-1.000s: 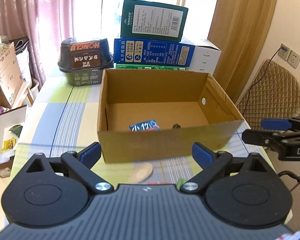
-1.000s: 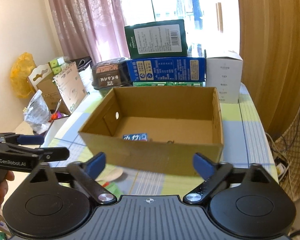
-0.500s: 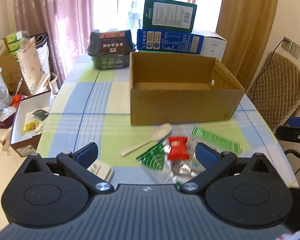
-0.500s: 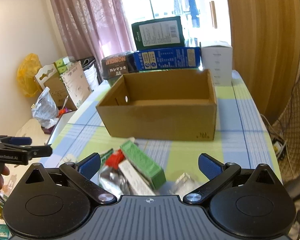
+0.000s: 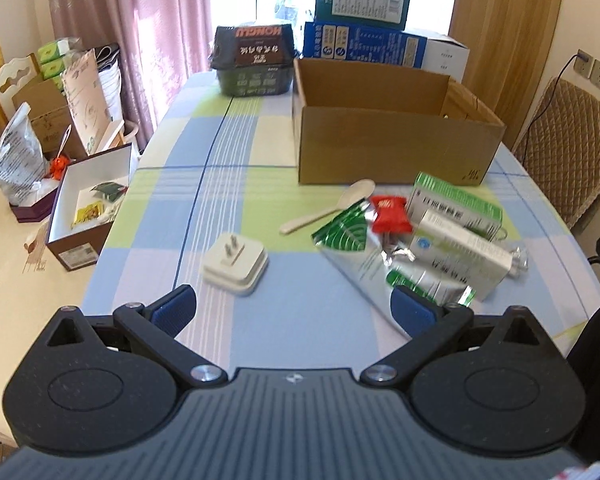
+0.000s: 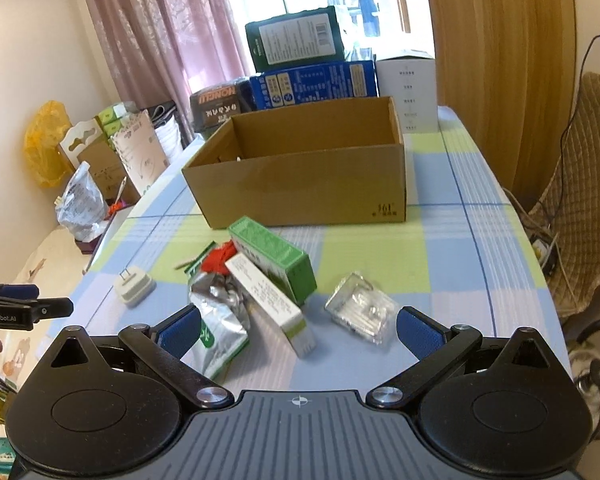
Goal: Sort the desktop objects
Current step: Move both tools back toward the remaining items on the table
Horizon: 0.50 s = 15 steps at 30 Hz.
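An open cardboard box [image 5: 396, 148] [image 6: 304, 184] stands on the checked tablecloth. In front of it lie a pale spoon [image 5: 332, 205], a red packet [image 5: 390, 214], a green and silver foil pouch [image 5: 364, 256] [image 6: 216, 320], a green box [image 5: 460, 202] [image 6: 276, 256], a white carton [image 5: 460, 248] [image 6: 272, 300], a white plug adapter [image 5: 236, 266] [image 6: 134, 286] and a clear plastic case [image 6: 360, 310]. My left gripper [image 5: 294, 310] is open and empty, held back above the table's near edge. My right gripper [image 6: 298, 330] is open and empty, above the pile.
Stacked boxes [image 5: 364, 20] and a dark noodle tub [image 5: 254, 60] stand behind the cardboard box. An open brown box [image 5: 88, 208] and bags sit left of the table. A padded chair [image 5: 572, 152] stands at the right. The left gripper's side shows in the right wrist view [image 6: 24, 308].
Both grippers have pulled back and up from the cardboard box toward the table's near edge. The pile of loose objects has come into view. Both stay open.
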Tool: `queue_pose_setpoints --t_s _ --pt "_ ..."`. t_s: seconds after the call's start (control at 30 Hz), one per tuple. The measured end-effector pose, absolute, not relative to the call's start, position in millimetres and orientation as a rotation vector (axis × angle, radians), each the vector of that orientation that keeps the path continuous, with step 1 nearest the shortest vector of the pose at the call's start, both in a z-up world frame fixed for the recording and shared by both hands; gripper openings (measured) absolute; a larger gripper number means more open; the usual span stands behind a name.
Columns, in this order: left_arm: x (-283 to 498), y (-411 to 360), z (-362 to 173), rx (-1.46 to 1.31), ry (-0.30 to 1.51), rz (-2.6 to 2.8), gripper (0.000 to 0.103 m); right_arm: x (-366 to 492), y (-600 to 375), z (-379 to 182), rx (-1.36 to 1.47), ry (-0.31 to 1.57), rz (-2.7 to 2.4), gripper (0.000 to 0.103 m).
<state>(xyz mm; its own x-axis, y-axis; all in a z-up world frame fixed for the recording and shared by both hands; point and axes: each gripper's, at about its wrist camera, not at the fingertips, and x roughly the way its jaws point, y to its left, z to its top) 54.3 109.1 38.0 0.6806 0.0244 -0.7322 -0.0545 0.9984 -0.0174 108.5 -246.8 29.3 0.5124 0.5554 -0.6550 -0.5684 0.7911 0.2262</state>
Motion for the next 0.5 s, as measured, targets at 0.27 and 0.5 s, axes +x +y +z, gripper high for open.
queue_pose_setpoints --t_s 0.27,0.5 --pt "45.0 107.0 34.7 -0.041 0.823 0.032 0.102 100.8 -250.1 17.5 -0.080 0.778 0.659 0.101" --pt "54.1 83.8 32.9 -0.028 0.828 -0.017 0.102 104.6 -255.7 9.5 -0.115 0.781 0.653 0.101"
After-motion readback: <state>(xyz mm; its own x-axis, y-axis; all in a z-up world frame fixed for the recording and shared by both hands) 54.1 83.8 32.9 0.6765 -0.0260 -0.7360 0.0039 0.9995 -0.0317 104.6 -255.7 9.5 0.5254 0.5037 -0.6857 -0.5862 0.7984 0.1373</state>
